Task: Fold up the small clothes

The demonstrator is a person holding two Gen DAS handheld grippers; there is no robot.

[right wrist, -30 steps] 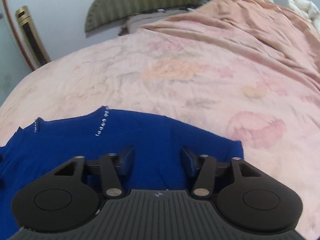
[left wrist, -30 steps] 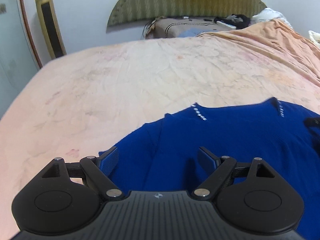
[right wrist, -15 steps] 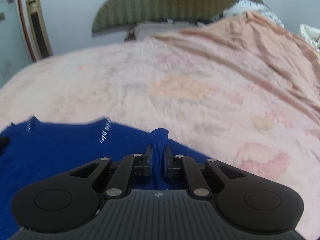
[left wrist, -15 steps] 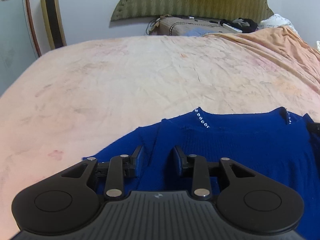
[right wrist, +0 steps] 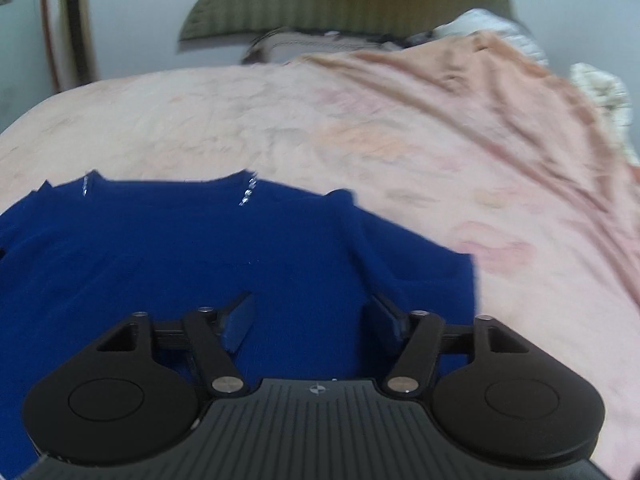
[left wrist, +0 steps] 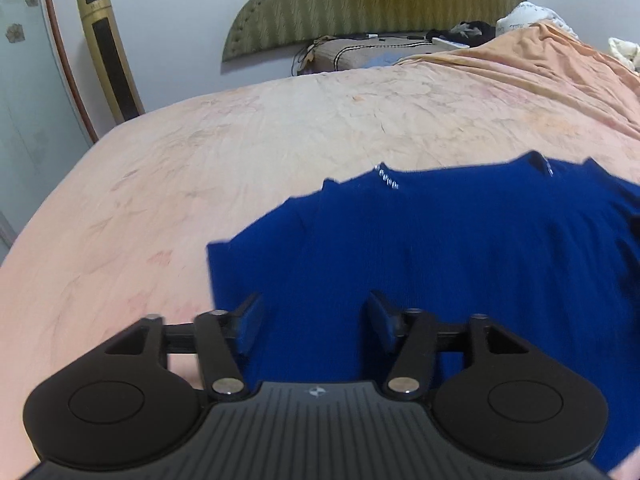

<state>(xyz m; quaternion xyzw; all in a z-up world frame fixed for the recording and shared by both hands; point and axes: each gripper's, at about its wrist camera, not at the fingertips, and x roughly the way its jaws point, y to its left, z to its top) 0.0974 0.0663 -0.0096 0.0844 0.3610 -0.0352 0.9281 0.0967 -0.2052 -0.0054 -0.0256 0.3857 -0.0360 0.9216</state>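
Lying flat on the bed, the blue sweater looks soft and light; sleeve edges are best pinched. Left gripper and right gripper jaws have just been opened, nothing held.

Left gripper: jaws reopened since half a second ago, blue sweater released. Right gripper: jaws reopened; pinched sleeve fold gone, sweater flat on bed.

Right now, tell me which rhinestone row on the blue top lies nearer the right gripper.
The row at the right end of the blue top's neckline; the other row sits far left. The right gripper, just opened, hovers below it.
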